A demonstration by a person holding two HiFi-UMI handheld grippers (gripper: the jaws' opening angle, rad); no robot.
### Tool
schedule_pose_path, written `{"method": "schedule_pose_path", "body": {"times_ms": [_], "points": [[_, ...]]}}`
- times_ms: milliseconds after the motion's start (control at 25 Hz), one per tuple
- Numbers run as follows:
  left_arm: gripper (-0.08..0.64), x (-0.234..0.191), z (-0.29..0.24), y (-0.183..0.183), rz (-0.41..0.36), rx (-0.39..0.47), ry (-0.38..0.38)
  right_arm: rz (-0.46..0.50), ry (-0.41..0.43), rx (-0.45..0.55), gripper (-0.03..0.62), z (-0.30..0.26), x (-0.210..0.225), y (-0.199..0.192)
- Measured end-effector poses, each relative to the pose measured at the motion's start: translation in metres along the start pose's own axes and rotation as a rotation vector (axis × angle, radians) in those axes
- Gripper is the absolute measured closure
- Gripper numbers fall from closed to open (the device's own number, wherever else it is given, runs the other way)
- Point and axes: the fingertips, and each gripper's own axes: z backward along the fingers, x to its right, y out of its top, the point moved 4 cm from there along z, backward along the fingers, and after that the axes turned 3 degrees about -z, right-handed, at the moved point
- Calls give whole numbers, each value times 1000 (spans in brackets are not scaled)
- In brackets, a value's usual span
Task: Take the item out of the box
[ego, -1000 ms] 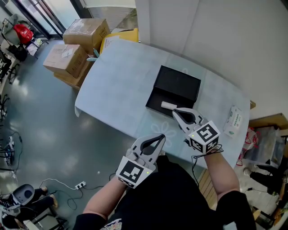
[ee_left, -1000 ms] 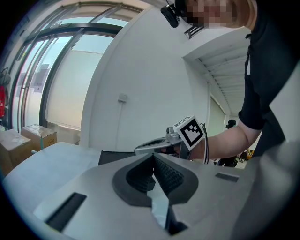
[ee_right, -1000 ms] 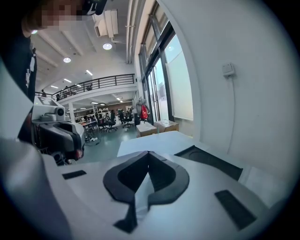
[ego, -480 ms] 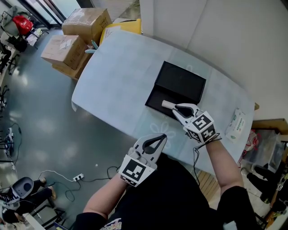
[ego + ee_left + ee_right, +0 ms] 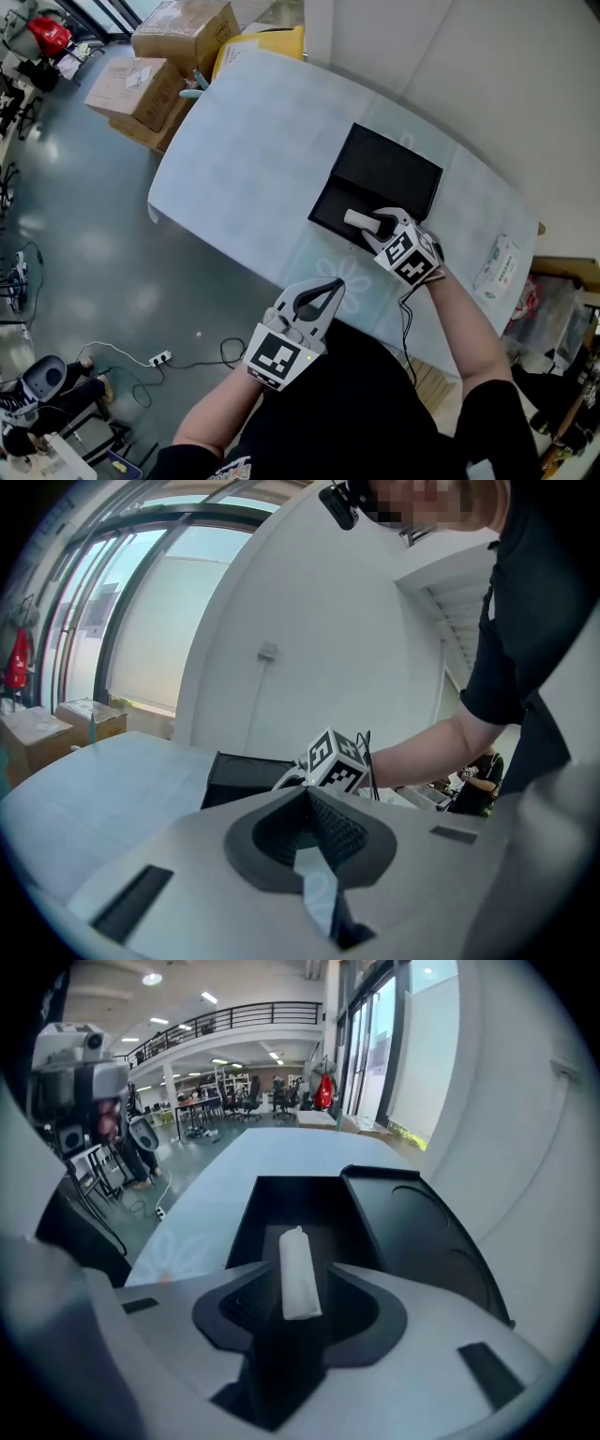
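Note:
A black box (image 5: 330, 208) lies open on the pale table, its lid (image 5: 389, 171) laid flat behind the tray. A white rolled item (image 5: 358, 219) rests in the tray. My right gripper (image 5: 376, 225) reaches into the tray at the roll's near end. In the right gripper view its jaws are opening, and the roll (image 5: 298, 1274) lies between them with a gap on each side. My left gripper (image 5: 330, 287) hovers at the table's near edge, shut and holding nothing. In the left gripper view the box (image 5: 242, 776) is ahead.
The table (image 5: 246, 141) has a rounded near edge. Cardboard boxes (image 5: 176, 39) and a yellow bin (image 5: 268, 43) stand on the floor beyond its far left corner. A pack of wipes (image 5: 497, 266) lies at the table's right end. A white wall runs behind.
My right gripper has moved forward and down into the box's tray, and its jaws have parted around the white roll. The left gripper has stayed where it was.

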Motion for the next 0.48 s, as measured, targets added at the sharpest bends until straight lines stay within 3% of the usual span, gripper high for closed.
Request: {"method": "schedule_pose_path", "body": {"times_ms": [200, 480], "points": [[552, -10, 3, -2, 23, 6, 16, 69, 22, -86, 432, -20, -1, -7], [552, -20, 1, -7, 52, -2, 23, 84, 44, -144, 423, -38, 2, -13]]}}
